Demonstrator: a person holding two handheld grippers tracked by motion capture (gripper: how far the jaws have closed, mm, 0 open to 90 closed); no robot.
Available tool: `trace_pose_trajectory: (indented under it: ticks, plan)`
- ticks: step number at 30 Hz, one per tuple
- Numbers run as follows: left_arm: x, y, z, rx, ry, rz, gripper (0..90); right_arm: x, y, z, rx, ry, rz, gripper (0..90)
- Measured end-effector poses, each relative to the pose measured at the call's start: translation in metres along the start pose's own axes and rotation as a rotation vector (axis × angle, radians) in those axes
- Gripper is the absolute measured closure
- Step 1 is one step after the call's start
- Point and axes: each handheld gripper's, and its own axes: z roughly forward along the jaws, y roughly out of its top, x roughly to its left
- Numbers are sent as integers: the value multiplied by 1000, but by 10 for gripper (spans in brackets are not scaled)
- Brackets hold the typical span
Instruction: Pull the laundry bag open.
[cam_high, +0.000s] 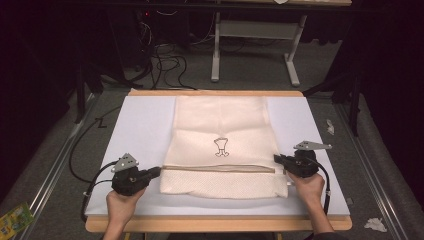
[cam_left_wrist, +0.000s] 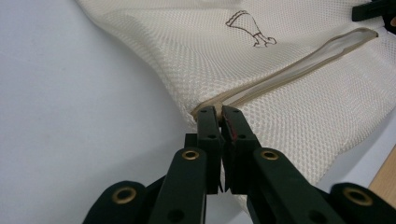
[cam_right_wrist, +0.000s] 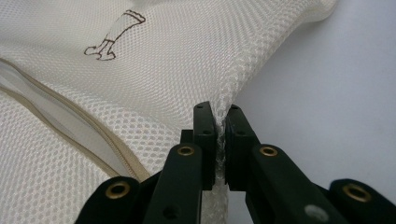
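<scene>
No legible text, brand or nos. anywhere. Only mark: small dark outline drawing (cam_high: 221, 147) printed on mesh bag (cam_high: 220, 120), centre, just above zip; same drawing seen in left gripper view (cam_left_wrist: 251, 29) and right gripper view (cam_right_wrist: 115, 35). No letters in it

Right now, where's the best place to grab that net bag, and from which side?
Judging by its pose, grab the mesh bag at its two side edges, level with the zipper, coming in flat from each side. The left gripper already pinches the zipper's end and the right gripper the opposite edge; thin edges fit between shut jaws.
</scene>
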Motion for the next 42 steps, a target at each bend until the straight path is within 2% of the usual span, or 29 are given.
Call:
trace_pose_trajectory:
  ticks: [6, 11, 29, 34, 35, 38, 42]
  plan:
    - [1, -4, 2, 11, 3, -12, 867, 3, -4, 5, 21, -4, -14, 859]
    - [1, -8, 5, 27, 6, -20, 867, 3, -4, 4, 18, -10, -20, 854]
    - [-2, -13, 10, 52, 32, 2, 861, 4, -8, 9, 40, -28, -31, 801]
    - [-3, -13, 12, 58, 33, 3, 849, 4, -8, 9, 44, -34, -27, 751]
    - [-3, -13, 11, 58, 35, 5, 841, 4, -8, 8, 42, -34, -25, 714]
    - [-3, -13, 10, 42, 52, 2, 797, 5, -7, 7, 42, -47, -29, 661]
    - [-3, -12, 11, 20, 47, -2, 731, 5, -6, 2, 15, -67, -25, 615]
